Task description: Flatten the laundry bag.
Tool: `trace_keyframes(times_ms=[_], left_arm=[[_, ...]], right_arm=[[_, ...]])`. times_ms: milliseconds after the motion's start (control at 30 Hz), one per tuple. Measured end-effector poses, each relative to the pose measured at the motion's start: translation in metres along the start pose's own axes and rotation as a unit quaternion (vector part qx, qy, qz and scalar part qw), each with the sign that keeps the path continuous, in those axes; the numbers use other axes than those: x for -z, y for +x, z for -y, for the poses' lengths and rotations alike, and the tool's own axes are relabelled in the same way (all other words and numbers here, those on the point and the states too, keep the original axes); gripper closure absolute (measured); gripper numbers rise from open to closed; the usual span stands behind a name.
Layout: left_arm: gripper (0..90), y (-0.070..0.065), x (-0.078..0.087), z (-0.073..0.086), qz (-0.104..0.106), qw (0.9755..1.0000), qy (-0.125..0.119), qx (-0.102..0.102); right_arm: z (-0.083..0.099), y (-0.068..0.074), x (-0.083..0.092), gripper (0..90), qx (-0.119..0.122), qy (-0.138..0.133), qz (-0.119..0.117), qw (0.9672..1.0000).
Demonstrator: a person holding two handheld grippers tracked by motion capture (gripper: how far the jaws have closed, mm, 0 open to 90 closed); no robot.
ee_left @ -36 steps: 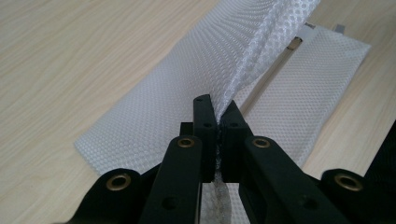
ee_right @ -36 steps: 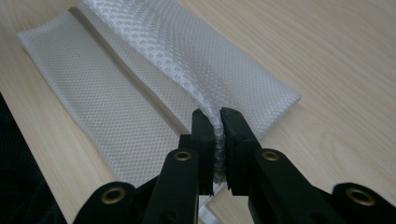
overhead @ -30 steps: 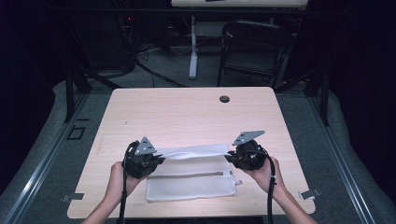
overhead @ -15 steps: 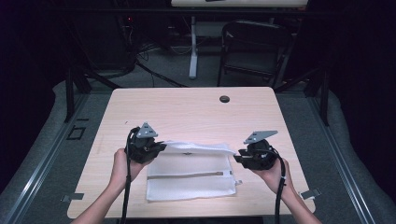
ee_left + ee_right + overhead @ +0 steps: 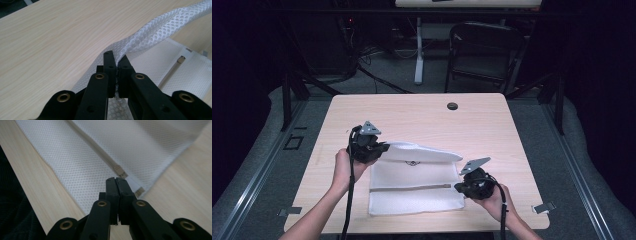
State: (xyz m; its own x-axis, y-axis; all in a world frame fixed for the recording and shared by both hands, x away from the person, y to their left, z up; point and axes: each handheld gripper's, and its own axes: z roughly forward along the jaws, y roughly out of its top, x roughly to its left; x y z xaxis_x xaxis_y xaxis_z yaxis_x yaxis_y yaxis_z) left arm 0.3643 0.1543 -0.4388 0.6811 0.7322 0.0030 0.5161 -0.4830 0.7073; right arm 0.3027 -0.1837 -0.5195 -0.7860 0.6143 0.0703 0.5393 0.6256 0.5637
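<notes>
A white mesh laundry bag (image 5: 417,185) lies flat in the lower middle of the high view on the wooden table (image 5: 492,125), its zipper (image 5: 412,189) running across it. The left gripper (image 5: 379,148), at centre left of that frame, pinches the bag's upper left corner (image 5: 117,53) between closed jaws and lifts that edge into a raised fold. The right gripper (image 5: 460,187), at lower right, has just been closing; its jaws now meet at the zipper's end (image 5: 122,174).

The step in hand looks like opening the bag: one side held taut, the zipper pull sought. Next the right jaws would need a sure hold on the pull tab, then a steady draw along the track.

Whether the tab is actually caught is hidden behind the jaw tips; the small print on the mesh is unreadable.
</notes>
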Motion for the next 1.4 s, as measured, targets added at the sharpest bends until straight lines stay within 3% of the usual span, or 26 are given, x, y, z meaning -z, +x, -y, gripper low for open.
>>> trace_keyframes(times_ms=[133, 367, 667, 833, 1100, 1400], left_arm=[[88.6, 0.003, -0.004, -0.006, -0.006, 1.0, -0.003, 0.001], [88.6, 0.009, -0.012, -0.017, -0.016, 0.9999, -0.005, 0.004], [88.6, 0.015, -0.019, -0.033, -0.031, 0.9995, -0.006, 0.003], [88.6, 0.024, -0.027, -0.041, -0.042, 0.999, -0.003, 0.013], [88.6, 0.038, -0.048, -0.045, -0.065, 0.9975, 0.002, 0.027], [88.5, 0.056, -0.075, -0.044, -0.089, 0.9948, 0.015, 0.046]], right_arm=[[-0.005, 0.008, -0.029, 90.0, 0.025, 0.037, -0.007, 0.999], [-0.002, 0.011, -0.042, 90.0, 0.039, 0.083, -0.003, 0.9957], [0.0, 0.008, -0.044, 90.0, 0.034, 0.082, -0.014, 0.996], [0.001, 0.007, -0.044, 90.0, 0.034, 0.078, -0.016, 0.9962], [0.002, 0.006, -0.044, 90.0, 0.033, 0.072, -0.025, 0.9965], [0.002, 0.005, -0.043, 90.0, 0.036, 0.085, -0.025, 0.9954]])
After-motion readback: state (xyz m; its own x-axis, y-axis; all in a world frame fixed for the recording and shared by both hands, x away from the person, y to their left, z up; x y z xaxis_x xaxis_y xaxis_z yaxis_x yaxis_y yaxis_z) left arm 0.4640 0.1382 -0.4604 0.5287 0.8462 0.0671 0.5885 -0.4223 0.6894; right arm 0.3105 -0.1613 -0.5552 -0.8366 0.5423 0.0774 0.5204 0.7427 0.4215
